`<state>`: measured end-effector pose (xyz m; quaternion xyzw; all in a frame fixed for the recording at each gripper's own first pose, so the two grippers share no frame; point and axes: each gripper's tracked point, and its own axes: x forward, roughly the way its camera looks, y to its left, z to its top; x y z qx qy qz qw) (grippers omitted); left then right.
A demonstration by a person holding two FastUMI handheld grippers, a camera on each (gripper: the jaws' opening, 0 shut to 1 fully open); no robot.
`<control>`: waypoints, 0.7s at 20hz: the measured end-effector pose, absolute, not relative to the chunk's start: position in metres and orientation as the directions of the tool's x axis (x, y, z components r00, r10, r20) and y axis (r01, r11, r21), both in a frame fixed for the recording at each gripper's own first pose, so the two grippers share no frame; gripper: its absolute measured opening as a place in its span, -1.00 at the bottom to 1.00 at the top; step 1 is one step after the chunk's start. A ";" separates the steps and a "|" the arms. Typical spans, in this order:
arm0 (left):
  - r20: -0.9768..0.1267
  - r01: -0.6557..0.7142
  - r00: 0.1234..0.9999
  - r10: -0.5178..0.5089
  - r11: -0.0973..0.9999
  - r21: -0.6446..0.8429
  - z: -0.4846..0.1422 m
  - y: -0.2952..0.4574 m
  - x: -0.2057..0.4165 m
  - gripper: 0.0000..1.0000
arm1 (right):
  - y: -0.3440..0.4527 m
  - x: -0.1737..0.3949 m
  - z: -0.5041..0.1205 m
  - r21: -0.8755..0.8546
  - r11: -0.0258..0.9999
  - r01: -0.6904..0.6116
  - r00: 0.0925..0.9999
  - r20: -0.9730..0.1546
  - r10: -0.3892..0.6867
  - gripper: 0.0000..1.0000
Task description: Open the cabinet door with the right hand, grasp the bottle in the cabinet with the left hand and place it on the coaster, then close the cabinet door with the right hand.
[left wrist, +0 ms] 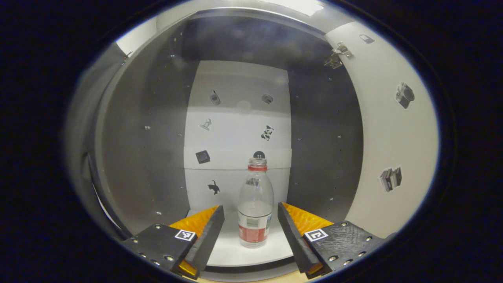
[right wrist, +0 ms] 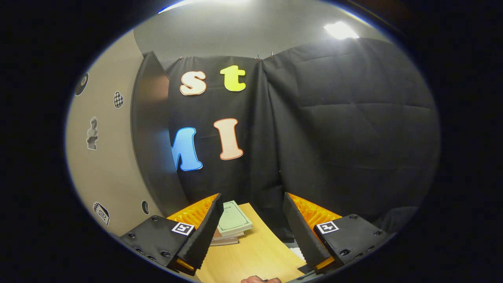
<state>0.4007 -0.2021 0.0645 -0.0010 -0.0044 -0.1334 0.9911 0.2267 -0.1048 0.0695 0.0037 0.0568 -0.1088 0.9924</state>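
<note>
One bottle (left wrist: 255, 204) stands upright on the white floor of the cabinet (left wrist: 157, 157), near its front edge and well ahead of the sticker-covered back panel; it is clear, mostly empty, with a red band at the neck and a red label low down. The door (left wrist: 389, 129) is swung open to the right of the bottle, its hinge showing near the top, so the opening step looks done and the grasp is the step in hand. The left gripper (left wrist: 250, 220) faces straight in with its jaws spread wide, one finger on each side of the bottle and visibly apart from it, so nothing is held yet. The next move, as I judge it, calls for easing forward until the body sits squarely between the pads, then closing around the labelled part, gently, since a light bottle tips easily. In the right gripper view the right gripper (right wrist: 251, 220) is also spread wide and empty, held over a wooden table (right wrist: 251, 255) with books (right wrist: 232, 224) lying beyond, the door's dark edge off to its left. The coaster cannot be located from here.
</note>
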 end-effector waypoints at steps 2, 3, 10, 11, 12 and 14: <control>0.001 0.274 0.962 -0.274 0.962 0.006 0.059 -0.206 0.410 0.65 | -0.103 0.230 0.072 0.025 0.974 0.227 0.970 -0.096 -0.224 0.94; -0.004 0.279 0.960 -0.279 0.960 0.006 0.056 -0.210 0.415 0.65 | -0.100 0.230 0.072 0.035 0.974 0.222 0.972 -0.091 -0.218 0.94; -0.026 0.289 0.957 -0.288 0.957 0.020 0.041 -0.220 0.440 0.65 | -0.106 0.230 0.060 0.017 0.969 0.247 0.963 -0.117 -0.243 0.94; -0.027 0.287 0.958 -0.286 0.958 0.024 0.040 -0.221 0.444 0.69 | -0.107 0.231 0.059 0.015 0.968 0.250 0.962 -0.120 -0.246 0.94; -0.027 0.285 0.959 -0.284 0.958 0.033 0.040 -0.220 0.447 0.65 | -0.107 0.231 0.058 0.014 0.968 0.252 0.961 -0.122 -0.248 0.94; -0.028 0.286 0.958 -0.285 0.957 0.048 0.038 -0.222 0.454 0.65 | -0.107 0.232 0.055 0.014 0.968 0.251 0.960 -0.129 -0.248 0.94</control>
